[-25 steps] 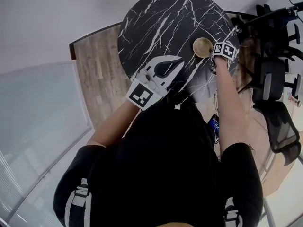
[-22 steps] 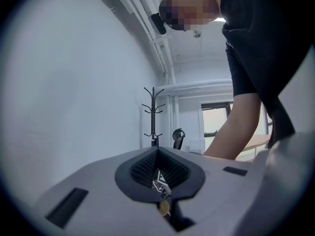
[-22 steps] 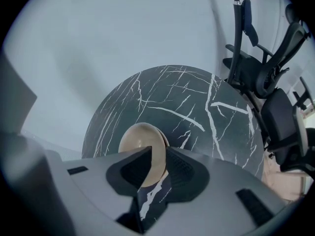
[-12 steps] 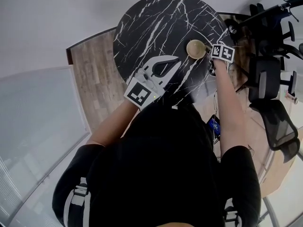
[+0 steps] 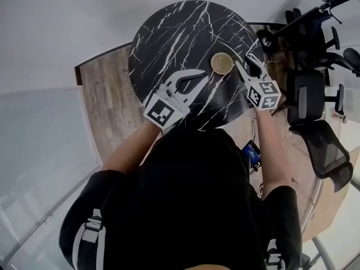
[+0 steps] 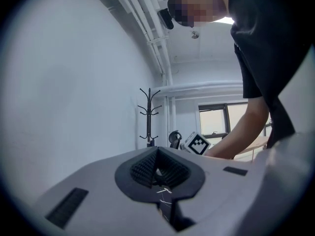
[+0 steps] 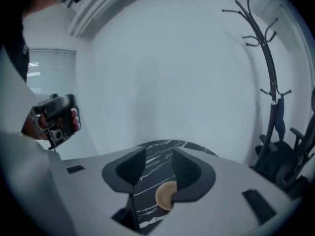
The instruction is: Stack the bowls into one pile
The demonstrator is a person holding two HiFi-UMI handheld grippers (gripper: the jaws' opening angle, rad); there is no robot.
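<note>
Closest to the person, the left gripper (image 5: 203, 72) hovers level over the near part of the marble table (image 5: 174, 32). Its jaws are pressed together on nothing, seemingly parked out of the way. To its right the right gripper (image 5: 247, 62) tilts down, its jaws just opened wide with nothing between them, clear of the bowl pile (image 5: 222, 63). The pile sits alone near the table's right edge; how many bowls it nests cannot be told. Office chairs (image 5: 315, 89) and a coat rack (image 7: 268, 68) stand beyond, blocking nothing.

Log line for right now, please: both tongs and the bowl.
tan round bowl: on black marble round table | left tongs: shut, empty | right tongs: jaws just opening, nothing between, clear of bowl
</note>
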